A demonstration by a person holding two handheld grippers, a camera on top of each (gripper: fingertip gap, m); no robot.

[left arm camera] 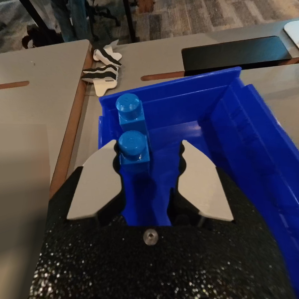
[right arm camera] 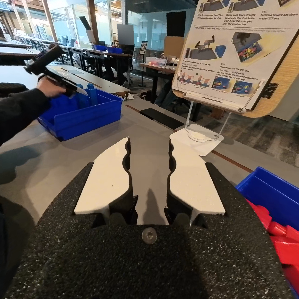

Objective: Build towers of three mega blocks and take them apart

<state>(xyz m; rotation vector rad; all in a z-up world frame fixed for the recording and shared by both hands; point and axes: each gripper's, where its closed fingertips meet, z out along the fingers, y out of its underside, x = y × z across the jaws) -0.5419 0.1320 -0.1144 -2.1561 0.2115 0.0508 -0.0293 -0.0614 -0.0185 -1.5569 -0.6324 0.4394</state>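
Right gripper nearest, held low over the grey bench, fingers spread apart with nothing between them, only bare bench surface showing in the gap. Just to its right, a blue bin at the bench edge, loose red blocks heaped inside.

Beyond the fingers, a white stand base sits on the bench, thin rods rising from it to a tilted instruction board with printed pictures. A flat black pad lies on the bench left of the stand.

Left side, farther along the bench: a second blue bin. A hand in a dark sleeve holds the left gripper angled down into it.

From the left gripper's own camera: fingers released, wide apart, down inside the bin. Two blue block towers stand upright along the bin's left wall, one behind the other, round studs on top. The nearer tower sits against the inner edge of the left finger; the right finger is well clear of it. Whether the left finger actually touches the tower, cannot tell. The farther tower stands near the bin's back corner.

Past the bin, black-and-white striped pieces lie in the gap between two bench tops. Farther off, office floor and rows of desks.
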